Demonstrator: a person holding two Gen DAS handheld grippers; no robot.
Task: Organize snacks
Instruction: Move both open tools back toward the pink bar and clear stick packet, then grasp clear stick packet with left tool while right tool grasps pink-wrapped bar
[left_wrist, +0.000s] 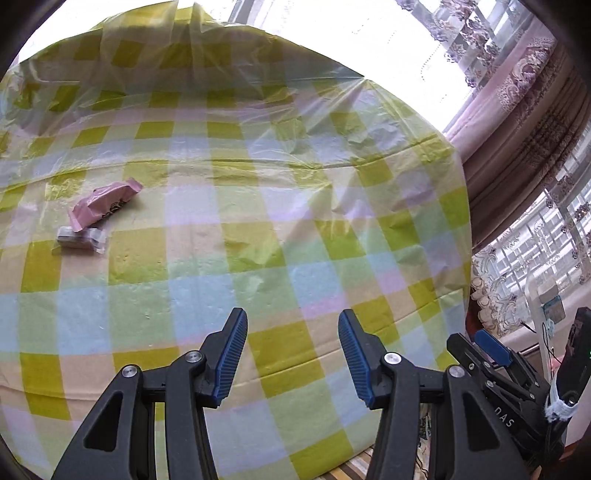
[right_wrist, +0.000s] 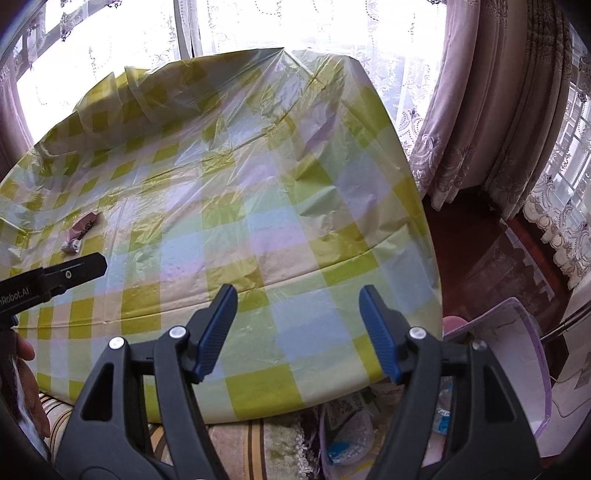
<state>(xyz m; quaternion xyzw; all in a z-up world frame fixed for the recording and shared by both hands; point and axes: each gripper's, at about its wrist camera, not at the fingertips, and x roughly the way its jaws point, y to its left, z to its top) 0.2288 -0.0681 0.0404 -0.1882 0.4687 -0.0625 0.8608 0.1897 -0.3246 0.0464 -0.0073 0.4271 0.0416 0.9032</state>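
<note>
Nearest, the left gripper (left_wrist: 291, 354) hangs over the near edge of the table (left_wrist: 258, 229), its jaws spread with nothing between them. The right gripper (right_wrist: 297, 332) sits just beside it on the right, also near the table's front edge, jaws spread and empty. Below that edge on the right stands a pale bin (right_wrist: 517, 369) with packets in it. Farther out, on the left part of the checked tablecloth (right_wrist: 258, 206), lies a pink snack packet (left_wrist: 105, 203), touching a small grey packet (left_wrist: 81, 240) on its near side. Beyond the table hang curtains (right_wrist: 498, 110).
</note>
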